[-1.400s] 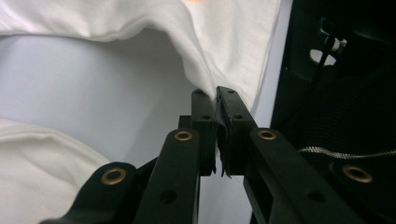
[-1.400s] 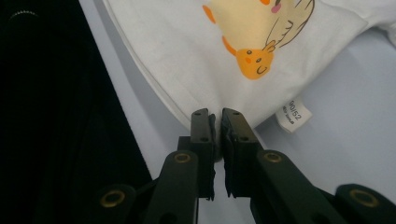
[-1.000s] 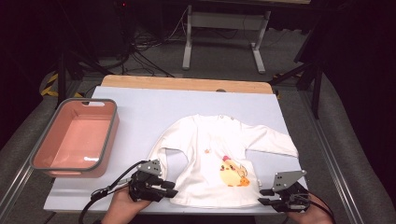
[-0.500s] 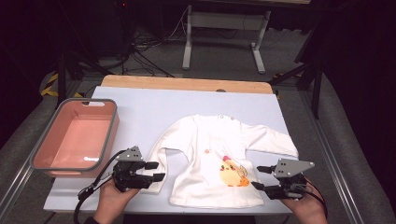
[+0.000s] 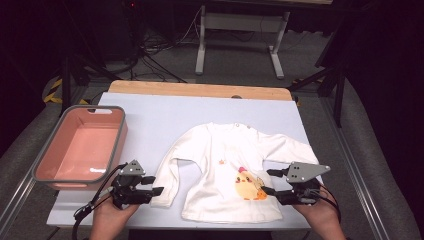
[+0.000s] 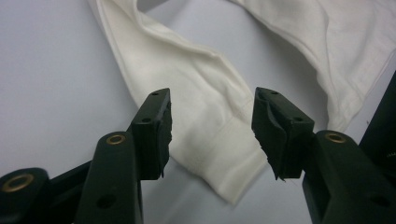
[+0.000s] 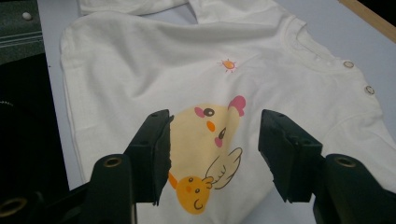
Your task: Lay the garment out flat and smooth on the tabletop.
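Shirt: I am looking at a white long-sleeved shirt [image 5: 227, 172] lying flat, front up, on the near half of the tabletop [image 5: 165, 112], its hem running along the near edge and its collar pointing to the far edge.
Print: a yellow chick print [image 7: 205, 154] is sitting low on the shirt's front, toward the right side in the high view, with a small orange sun mark [image 7: 228, 64] above it.
Sleeves: one sleeve is stretching toward the right edge; the other is bending down toward the near edge, its cuff [image 6: 224, 154] lying flat on the tabletop.
Left tongs: I am holding the left tongs [image 5: 152, 186] just beside that cuff, near the near left corner. They have just been opening and are standing partly apart; in the left gripper view the cuff is lying beyond the gap, with neither pad pressing on it.
Right tongs: I am holding the right tongs [image 5: 267, 181] over the shirt's right side, by the chick print. They too have just been opening and are gaping, gripping nothing; the print is showing between them in the right gripper view.
Bin: a pink bin [image 5: 47, 165] with a grey rim is sitting along the left edge, well apart from the shirt.
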